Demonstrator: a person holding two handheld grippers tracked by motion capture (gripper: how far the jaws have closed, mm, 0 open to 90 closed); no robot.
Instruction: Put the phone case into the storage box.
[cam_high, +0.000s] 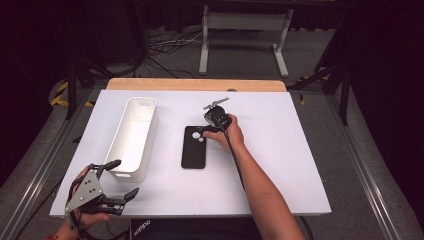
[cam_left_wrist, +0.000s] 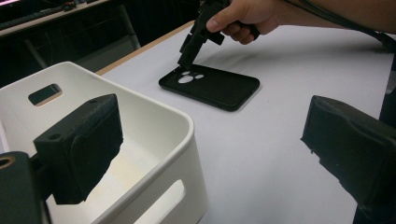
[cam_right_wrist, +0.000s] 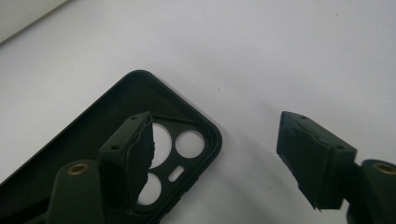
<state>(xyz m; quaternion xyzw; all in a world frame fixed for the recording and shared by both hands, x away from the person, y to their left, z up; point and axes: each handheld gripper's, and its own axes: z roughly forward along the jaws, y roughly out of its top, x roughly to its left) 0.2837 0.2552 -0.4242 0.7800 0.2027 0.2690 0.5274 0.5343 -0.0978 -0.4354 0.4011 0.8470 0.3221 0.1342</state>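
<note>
- High view: a black phone case (cam_high: 194, 147) is seen lying flat at the centre of the white table (cam_high: 280, 165), with a white bin (cam_high: 134, 137) at its nine o'clock. The right gripper (cam_high: 204, 131) is held at the case's one o'clock corner. The left gripper (cam_high: 116, 179) is held at seven o'clock, its jaws spread and empty.
- Left gripper view: the bin (cam_left_wrist: 154, 140) is seen behind the left-hand pad; the case (cam_left_wrist: 210, 86) lies at twelve o'clock.
- Right gripper view: the jaws are parted wide, one pad over the case's (cam_right_wrist: 116, 140) camera cut-outs, the other over bare table; nothing is gripped.
</note>
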